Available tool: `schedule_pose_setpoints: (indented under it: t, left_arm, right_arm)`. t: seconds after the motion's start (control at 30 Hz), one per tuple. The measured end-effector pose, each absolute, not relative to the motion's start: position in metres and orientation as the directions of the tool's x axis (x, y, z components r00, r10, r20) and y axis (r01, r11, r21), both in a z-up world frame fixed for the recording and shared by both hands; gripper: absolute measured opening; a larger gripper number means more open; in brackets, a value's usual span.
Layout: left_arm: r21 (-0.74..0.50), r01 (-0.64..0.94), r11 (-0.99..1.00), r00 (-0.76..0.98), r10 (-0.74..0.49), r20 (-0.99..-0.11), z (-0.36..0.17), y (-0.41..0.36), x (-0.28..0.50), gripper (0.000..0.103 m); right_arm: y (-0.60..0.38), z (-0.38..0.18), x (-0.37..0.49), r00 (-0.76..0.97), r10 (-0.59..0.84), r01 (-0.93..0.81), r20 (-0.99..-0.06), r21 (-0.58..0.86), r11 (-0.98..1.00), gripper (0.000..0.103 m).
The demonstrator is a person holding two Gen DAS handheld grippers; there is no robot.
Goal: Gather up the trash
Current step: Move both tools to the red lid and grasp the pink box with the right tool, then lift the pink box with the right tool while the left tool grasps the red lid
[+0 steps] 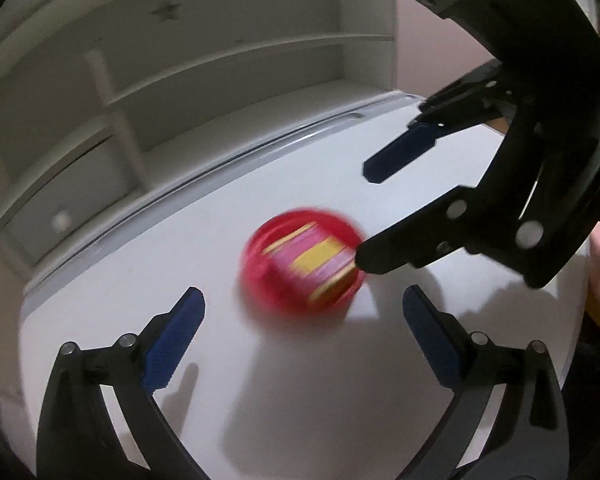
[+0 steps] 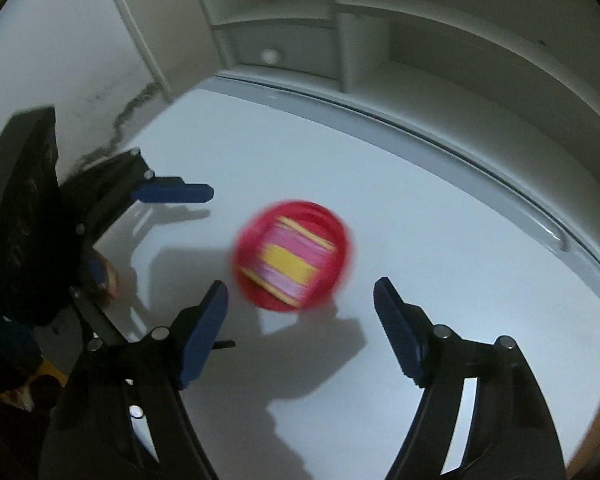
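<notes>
The white tabletop [image 1: 204,248] carries one blurred round red plastic container [image 2: 292,256] with pink and yellow contents, mid-surface. Left gripper [image 1: 304,336] and right gripper [image 2: 300,320] both stand spread, empty, near it. Approach step; next requires closing on the rim.

Item count, desk surface

One red bowl [image 1: 300,260] on one white desk [image 1: 260,380]; its blurred contents appear to be one pink-and-yellow wrapper [image 1: 320,262]. Two grippers: left gripper [image 1: 303,304], right gripper [image 2: 301,294]. One shelf unit [image 1: 180,60] with one knobbed drawer [image 1: 62,220].
</notes>
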State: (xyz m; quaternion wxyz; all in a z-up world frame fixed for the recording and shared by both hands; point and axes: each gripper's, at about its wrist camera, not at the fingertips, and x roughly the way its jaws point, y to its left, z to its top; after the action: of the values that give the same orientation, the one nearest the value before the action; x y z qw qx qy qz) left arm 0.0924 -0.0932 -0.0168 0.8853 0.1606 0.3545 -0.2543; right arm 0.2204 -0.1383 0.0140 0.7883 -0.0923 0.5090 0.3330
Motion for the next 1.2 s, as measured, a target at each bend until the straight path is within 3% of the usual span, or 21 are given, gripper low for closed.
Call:
schedule_pose_setpoints:
  t: [0.33, 0.47, 0.5, 0.6, 0.87, 1.2]
  left_arm:
    - [0.047, 0.446, 0.894, 0.638, -0.281, -0.717, -0.021, -0.036, 0.073, 0.096]
    - [0.026, 0.453, 0.891, 0.625, -0.297, -0.722, -0.025, -0.039, 0.081, 0.096]
    - [0.024, 0.455, 0.89, 0.624, -0.3, -0.722, -0.025, -0.039, 0.082, 0.096]
    - [0.014, 0.465, 0.885, 0.618, -0.314, -0.721, -0.025, -0.046, 0.09, 0.096]
    - [0.0, 0.489, 0.872, 0.606, -0.34, -0.719, -0.024, -0.086, 0.104, 0.096]
    - [0.026, 0.513, 0.858, 0.596, -0.334, -0.73, -0.029, -0.107, 0.1, 0.096]
  right_arm:
    - [-0.099, -0.025, 0.234, 0.197, 0.27, -0.429, -0.943, 0.164, 0.888, 0.071]
    - [-0.097, -0.027, 0.241, 0.203, 0.255, -0.376, -0.945, 0.165, 0.912, 0.061]
    - [-0.097, -0.026, 0.24, 0.206, 0.25, -0.372, -0.946, 0.161, 0.914, 0.052]
    - [-0.099, -0.022, 0.243, 0.213, 0.266, -0.349, -0.94, 0.181, 0.919, 0.049]
    - [-0.148, 0.019, 0.223, 0.289, 0.353, -0.314, -0.89, 0.26, 0.913, 0.05]
    - [-0.176, -0.001, 0.22, 0.225, 0.345, -0.281, -0.911, 0.278, 0.919, 0.051]
